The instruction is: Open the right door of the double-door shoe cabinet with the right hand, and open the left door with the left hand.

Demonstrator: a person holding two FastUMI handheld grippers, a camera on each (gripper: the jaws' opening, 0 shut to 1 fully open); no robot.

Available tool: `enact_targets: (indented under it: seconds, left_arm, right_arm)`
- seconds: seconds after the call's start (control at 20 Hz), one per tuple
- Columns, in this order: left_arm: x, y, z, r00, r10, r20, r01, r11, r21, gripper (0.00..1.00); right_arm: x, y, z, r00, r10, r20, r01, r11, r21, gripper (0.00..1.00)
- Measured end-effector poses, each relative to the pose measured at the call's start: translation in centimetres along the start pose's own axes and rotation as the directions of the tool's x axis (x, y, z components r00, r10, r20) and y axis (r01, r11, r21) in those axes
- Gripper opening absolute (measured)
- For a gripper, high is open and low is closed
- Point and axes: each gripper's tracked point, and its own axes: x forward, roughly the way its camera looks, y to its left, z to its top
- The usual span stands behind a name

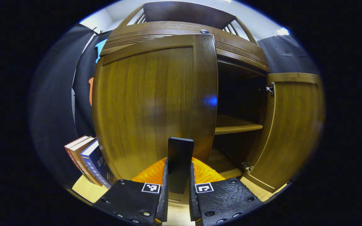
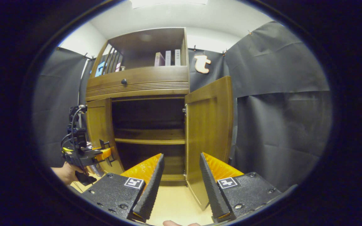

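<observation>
Doors are stiff, hinged wood: my left tool point(image 1: 178, 175) clenches the left door's point(image 1: 156, 103) black handle point(image 1: 180, 153); right tool point(image 2: 178, 185) released, right door point(image 2: 209, 131) swung wide.

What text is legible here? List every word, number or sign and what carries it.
Nothing can be read with confidence.
Leaning dark blue book: pale spine characters, too blurred to read.
Leaning red-brown book: spine print too small.
Three upright pale books: too small.
Black-and-white square markers: patterns, no words.
</observation>
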Motion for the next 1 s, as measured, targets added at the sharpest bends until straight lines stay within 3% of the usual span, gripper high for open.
enact_targets:
  seconds: [0.2,0.5,0.95,1.0]
  left_arm:
    - [-2.2,1.1,-0.3,1.0,0.027,-0.002,-0.027,1.0,0.006,0.26]
    - [-5.5,3.0,-0.7,0.997,0.071,-0.007,-0.071,0.997,-0.018,0.26]
    - [-11.8,7.4,-1.6,0.984,0.176,-0.019,-0.176,0.984,-0.006,0.25]
    - [-10.5,8.5,-1.7,0.981,0.193,-0.014,-0.193,0.981,0.005,0.13]
  right_arm:
    - [0.9,2.2,0.5,0.997,0.079,0.004,-0.079,0.997,-0.003,0.77]
    - [2.0,4.8,0.3,0.987,0.162,-0.001,-0.162,0.986,-0.027,0.77]
    - [3.5,7.6,-0.7,0.973,0.231,-0.024,-0.232,0.972,-0.033,0.81]
    - [3.5,7.9,-0.7,0.971,0.236,-0.021,-0.237,0.971,-0.028,0.82]
